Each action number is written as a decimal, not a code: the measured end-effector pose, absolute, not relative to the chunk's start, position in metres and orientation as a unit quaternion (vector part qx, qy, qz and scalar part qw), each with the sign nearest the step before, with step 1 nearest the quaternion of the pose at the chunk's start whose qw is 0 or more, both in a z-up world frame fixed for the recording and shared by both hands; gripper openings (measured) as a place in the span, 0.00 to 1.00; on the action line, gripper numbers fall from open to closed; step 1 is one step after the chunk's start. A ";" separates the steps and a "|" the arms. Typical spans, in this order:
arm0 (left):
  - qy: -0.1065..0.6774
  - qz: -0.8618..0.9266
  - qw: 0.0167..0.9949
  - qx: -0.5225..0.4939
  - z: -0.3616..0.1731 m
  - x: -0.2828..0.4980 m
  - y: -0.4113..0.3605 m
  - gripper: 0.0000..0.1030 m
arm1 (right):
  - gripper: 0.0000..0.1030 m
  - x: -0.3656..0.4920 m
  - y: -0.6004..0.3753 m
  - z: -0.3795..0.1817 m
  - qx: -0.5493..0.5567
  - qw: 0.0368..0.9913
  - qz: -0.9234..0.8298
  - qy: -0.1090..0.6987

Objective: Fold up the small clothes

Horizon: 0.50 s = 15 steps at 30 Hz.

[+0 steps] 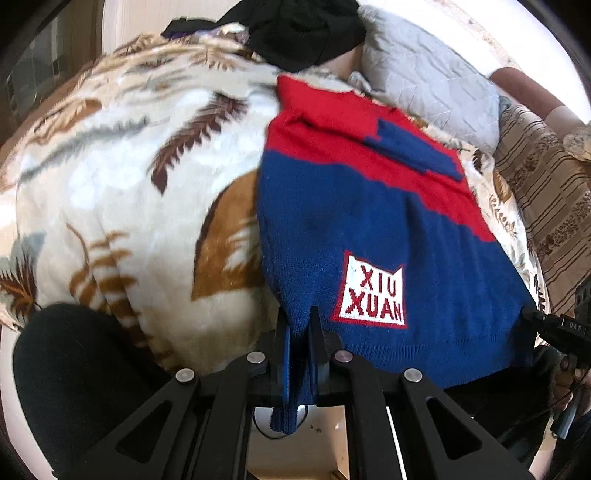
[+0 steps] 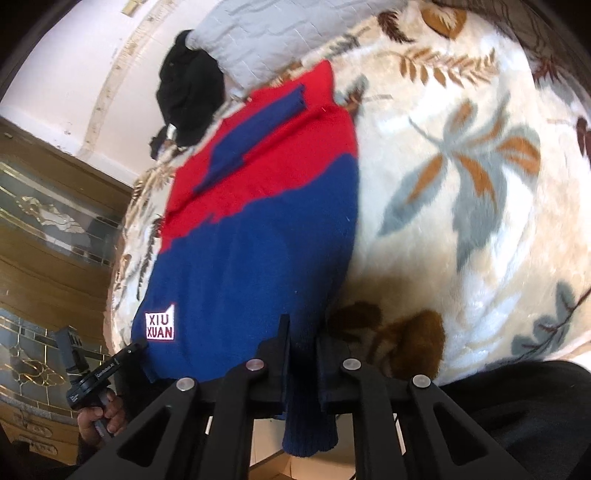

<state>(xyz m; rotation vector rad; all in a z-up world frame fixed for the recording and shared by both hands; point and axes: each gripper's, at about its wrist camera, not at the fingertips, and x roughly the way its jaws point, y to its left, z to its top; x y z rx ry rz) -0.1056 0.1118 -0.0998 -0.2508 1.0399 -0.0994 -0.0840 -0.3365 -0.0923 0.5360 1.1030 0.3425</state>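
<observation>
A small knitted sweater [image 1: 351, 206], blue below and red above with a white "XIU XUAN" patch [image 1: 371, 293], lies flat on a leaf-patterned blanket [image 1: 122, 177]. My left gripper [image 1: 300, 325] is shut on the sweater's near hem at one corner, with a fold of blue knit hanging down between its fingers. In the right wrist view the same sweater [image 2: 258, 221] stretches away from me, and my right gripper [image 2: 303, 336] is shut on the other near corner of the hem. Each gripper shows at the edge of the other's view, the right gripper [image 1: 535, 316] and the left gripper [image 2: 142, 345].
A grey quilted pillow [image 1: 424, 81] and a heap of black clothing [image 1: 303, 33] lie at the far end of the bed. A brown striped cover [image 1: 546, 192] lies beside the blanket. A wooden cabinet with glass doors [image 2: 48, 229] stands beside the bed. A hand [image 2: 99, 417] holds the left tool.
</observation>
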 end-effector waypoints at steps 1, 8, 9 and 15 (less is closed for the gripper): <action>0.496 -0.048 0.859 -0.119 -0.100 -0.105 0.112 0.08 | 0.12 -0.083 -0.336 -0.094 0.250 0.804 0.161 0.515; 0.499 -0.042 0.857 -0.121 -0.101 -0.105 0.113 0.07 | 0.12 -0.079 -0.336 -0.108 0.266 0.789 0.175 0.526; 0.498 -0.042 0.857 -0.123 -0.099 -0.104 0.113 0.07 | 0.12 -0.078 -0.336 -0.106 0.268 0.789 0.178 0.524; 0.486 -0.049 0.865 -0.116 -0.091 -0.097 0.110 0.08 | 0.12 -0.074 -0.342 -0.102 0.273 0.787 0.188 0.520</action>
